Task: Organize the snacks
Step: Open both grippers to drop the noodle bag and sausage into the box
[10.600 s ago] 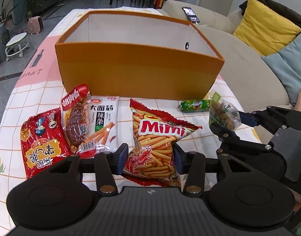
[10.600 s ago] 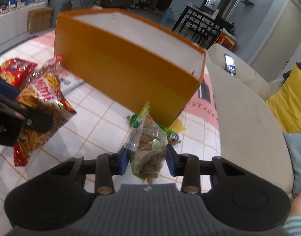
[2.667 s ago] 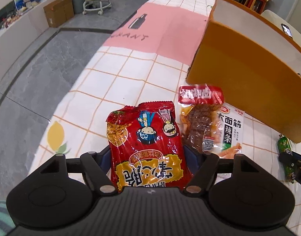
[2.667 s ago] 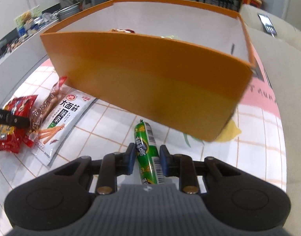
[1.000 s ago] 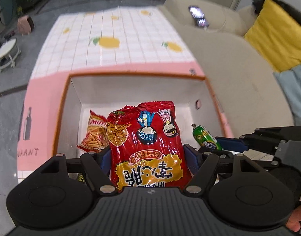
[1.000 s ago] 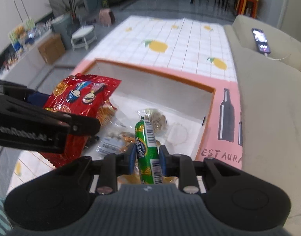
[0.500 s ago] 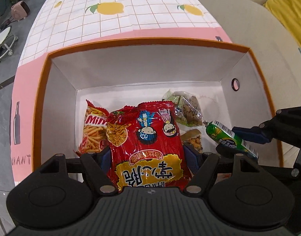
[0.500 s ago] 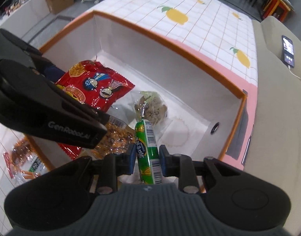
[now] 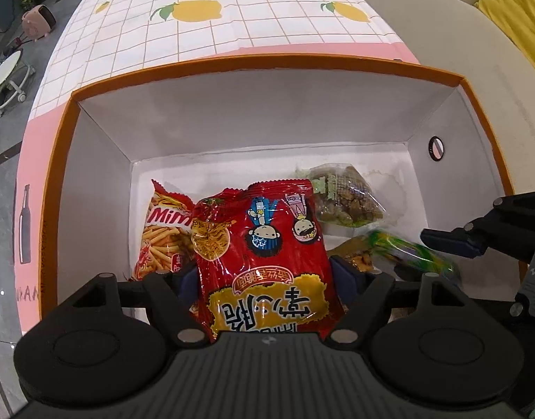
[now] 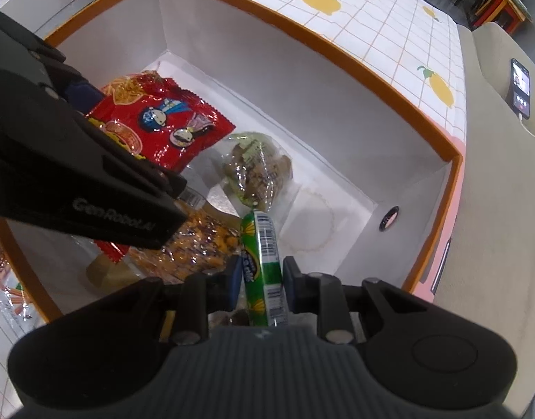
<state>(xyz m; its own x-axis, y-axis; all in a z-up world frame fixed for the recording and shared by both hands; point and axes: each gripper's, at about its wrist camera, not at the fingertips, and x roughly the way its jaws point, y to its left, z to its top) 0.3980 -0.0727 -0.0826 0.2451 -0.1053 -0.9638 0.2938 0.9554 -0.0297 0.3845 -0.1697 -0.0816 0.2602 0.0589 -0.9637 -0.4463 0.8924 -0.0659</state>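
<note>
Below me lies the table under its white checked cloth with yellow lemon prints and a pink border (image 9: 232, 24), and on it stands the big orange cardboard box with white inner walls (image 9: 267, 111), into which both my tools reach from above. Inside, flat on the bottom, I see the orange-and-red bag of Mimi fries (image 9: 164, 234) at the left, the clear packet of brown-green nuts (image 9: 344, 199) further right, and nearer me a clear pouch of golden snacks (image 10: 197, 244). My left gripper (image 9: 264, 279) has the red foil noodle-snack bag with cartoon faces (image 9: 264, 251) between its blue pads; the jaws have just been opening, and gaps now show at both edges of the bag, so I read no grip there. My right gripper (image 10: 262, 281) is closed tight on the green sausage stick with a barcode label (image 10: 262, 258), its tip pointing down just over the nut packet, low inside the box.
</note>
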